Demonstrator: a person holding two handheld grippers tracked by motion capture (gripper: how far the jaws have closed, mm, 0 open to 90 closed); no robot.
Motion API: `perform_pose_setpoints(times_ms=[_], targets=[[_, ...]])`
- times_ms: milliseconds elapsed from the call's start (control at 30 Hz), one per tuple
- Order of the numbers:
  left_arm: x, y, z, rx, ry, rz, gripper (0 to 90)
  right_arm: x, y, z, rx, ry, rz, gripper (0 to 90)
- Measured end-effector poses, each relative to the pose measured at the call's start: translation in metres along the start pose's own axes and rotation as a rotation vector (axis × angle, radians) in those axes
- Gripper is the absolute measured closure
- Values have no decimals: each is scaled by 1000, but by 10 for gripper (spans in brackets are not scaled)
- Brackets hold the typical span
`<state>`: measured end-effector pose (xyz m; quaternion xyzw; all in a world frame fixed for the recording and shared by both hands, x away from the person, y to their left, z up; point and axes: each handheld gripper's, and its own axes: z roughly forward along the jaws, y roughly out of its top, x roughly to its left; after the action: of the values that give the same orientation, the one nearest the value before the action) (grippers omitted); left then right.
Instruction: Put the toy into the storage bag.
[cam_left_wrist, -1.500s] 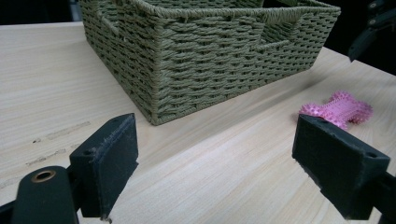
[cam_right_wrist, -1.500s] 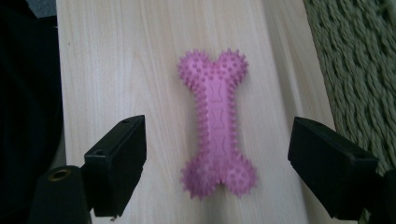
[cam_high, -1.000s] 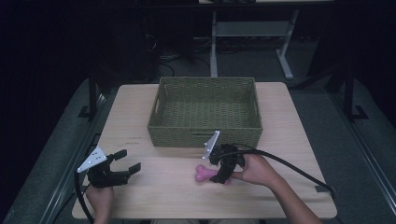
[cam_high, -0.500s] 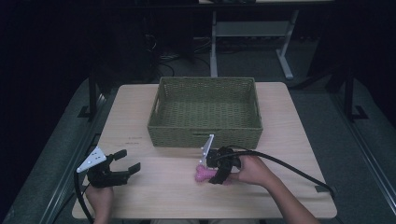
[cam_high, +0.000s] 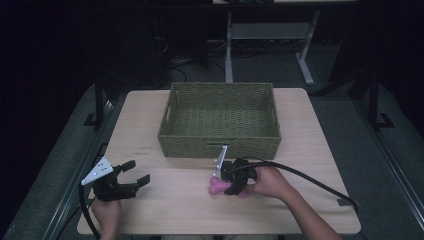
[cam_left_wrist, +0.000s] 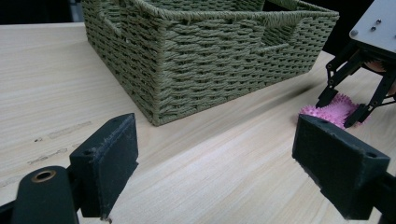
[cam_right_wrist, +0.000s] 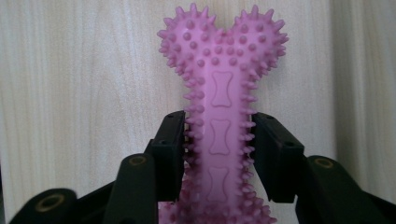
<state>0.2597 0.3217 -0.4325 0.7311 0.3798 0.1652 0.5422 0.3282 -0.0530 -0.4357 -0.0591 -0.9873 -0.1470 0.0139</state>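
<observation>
A pink spiky bone-shaped toy (cam_right_wrist: 224, 88) lies flat on the wooden table (cam_high: 175, 210), just in front of the woven basket (cam_high: 220, 145). My right gripper (cam_right_wrist: 219, 154) points down at it. Its jaws have just been closing, and the pads now press on both sides of the toy's shaft. The high view shows the toy (cam_high: 216, 188) sticking out left of the right gripper (cam_high: 226, 185). My left gripper (cam_high: 138, 171) rests open near the table's front left with nothing between its jaws. In the left gripper view, the open left gripper (cam_left_wrist: 233, 163) faces the toy (cam_left_wrist: 327, 112) and the right gripper (cam_left_wrist: 348, 105).
The olive woven basket (cam_left_wrist: 210, 60) stands in the table's middle, its inside bare. A black cable (cam_high: 310, 180) trails right from the right gripper across the table. Bare tabletop lies between the two grippers. Dark floor and a desk frame (cam_high: 270, 35) lie beyond the table.
The right gripper's jaws have closed onto the pink toy, and its grey plate has tipped slightly left. The left gripper has stayed where it was.
</observation>
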Motion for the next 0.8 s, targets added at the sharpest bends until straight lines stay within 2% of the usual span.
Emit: perform_pose_setpoints(times_ms=[367, 667, 800], targets=[[1, 0, -1, -5, -1, -3, 139, -2, -1, -3, -3, 12, -10, 582], [0, 0, 0, -2, -2, -2, 139, -7, -4, -27, -69, 22, -7, 583], [0, 0, 0, 0, -1, -2, 139, -8, -6, -37, -81, 16, -7, 583]])
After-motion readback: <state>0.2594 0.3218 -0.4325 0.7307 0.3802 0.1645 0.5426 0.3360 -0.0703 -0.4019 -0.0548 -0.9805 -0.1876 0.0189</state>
